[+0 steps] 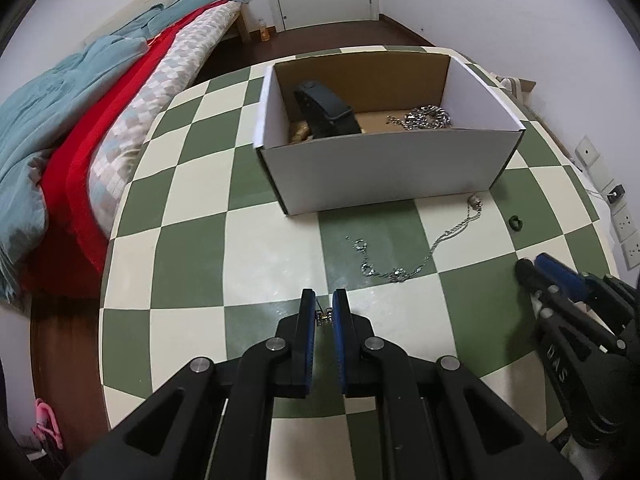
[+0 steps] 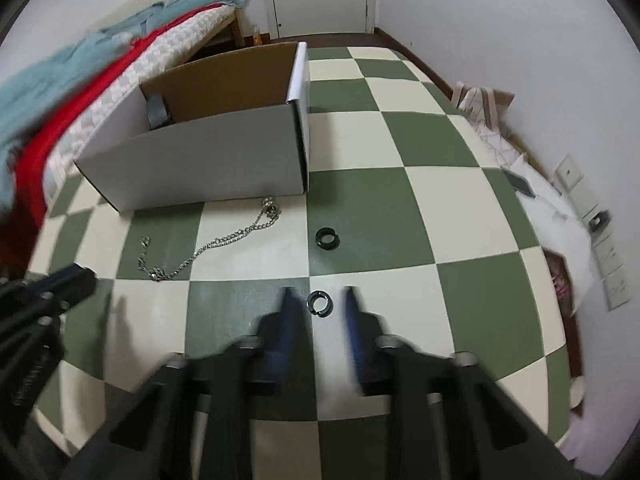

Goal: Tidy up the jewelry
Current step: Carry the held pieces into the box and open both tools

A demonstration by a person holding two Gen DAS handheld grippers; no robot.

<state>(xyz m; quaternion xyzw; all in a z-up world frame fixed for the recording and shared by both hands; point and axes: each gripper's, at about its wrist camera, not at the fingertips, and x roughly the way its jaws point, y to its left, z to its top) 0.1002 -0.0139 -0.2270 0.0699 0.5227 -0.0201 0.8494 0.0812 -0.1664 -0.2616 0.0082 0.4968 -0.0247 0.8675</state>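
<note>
Jewelry: left hand-held gripper (image 1: 324, 312) pinches metal trinket (image 1: 324, 315); right hand-held gripper (image 2: 319, 304) brackets split ring (image 2: 318, 303), spread.

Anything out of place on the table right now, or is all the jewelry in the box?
Not all of it. A thin silver chain lies strung out on the checkered table, just in front of the cardboard box. Two small black rings sit loose, one farther out, one between the open right gripper fingers.
</note>
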